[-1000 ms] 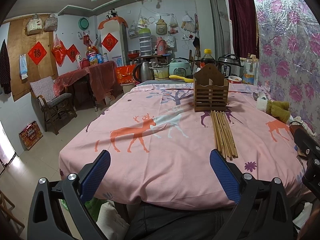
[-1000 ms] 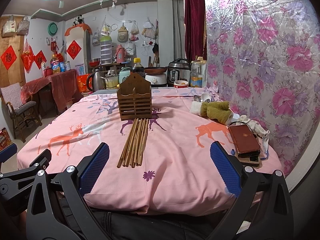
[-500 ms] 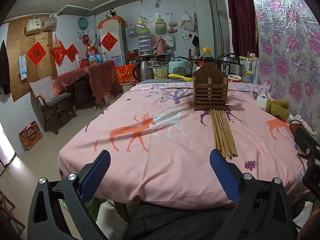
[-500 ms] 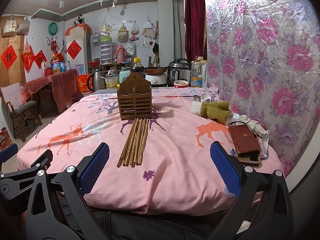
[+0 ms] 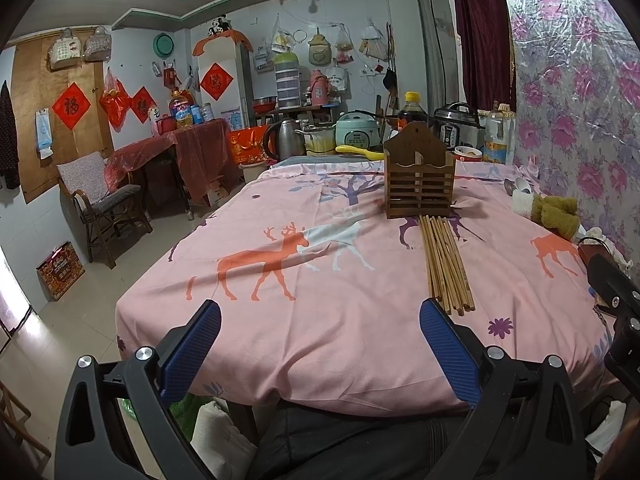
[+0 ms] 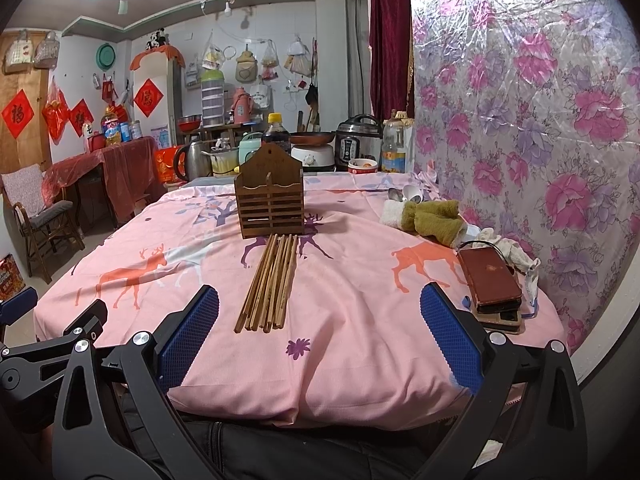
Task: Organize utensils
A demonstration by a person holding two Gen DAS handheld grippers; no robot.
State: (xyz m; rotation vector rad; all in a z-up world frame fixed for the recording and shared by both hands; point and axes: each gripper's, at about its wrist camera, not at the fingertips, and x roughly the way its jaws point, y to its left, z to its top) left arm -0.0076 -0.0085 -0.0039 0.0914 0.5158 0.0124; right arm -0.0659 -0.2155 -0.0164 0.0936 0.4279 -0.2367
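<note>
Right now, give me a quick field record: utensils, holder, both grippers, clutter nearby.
chopsticks: loose bundle lying flat on the pink cloth, far ends at the holder's base
holder: wooden, upright, behind the chopsticks; no utensils seen in it
left gripper: open, empty, at the near table edge
right gripper: open, empty, chopsticks ahead between its fingers
wallet: right of the chopsticks, apart, stacked on a phone
towel: far right, near the wall
progress: nothing picked up yet

A bundle of chopsticks (image 6: 267,282) was laid on the surface (image 6: 360,344), just before the utensil holder (image 6: 269,197) at twelve o'clock; a wallet (image 6: 489,277) was placed at three o'clock.
</note>
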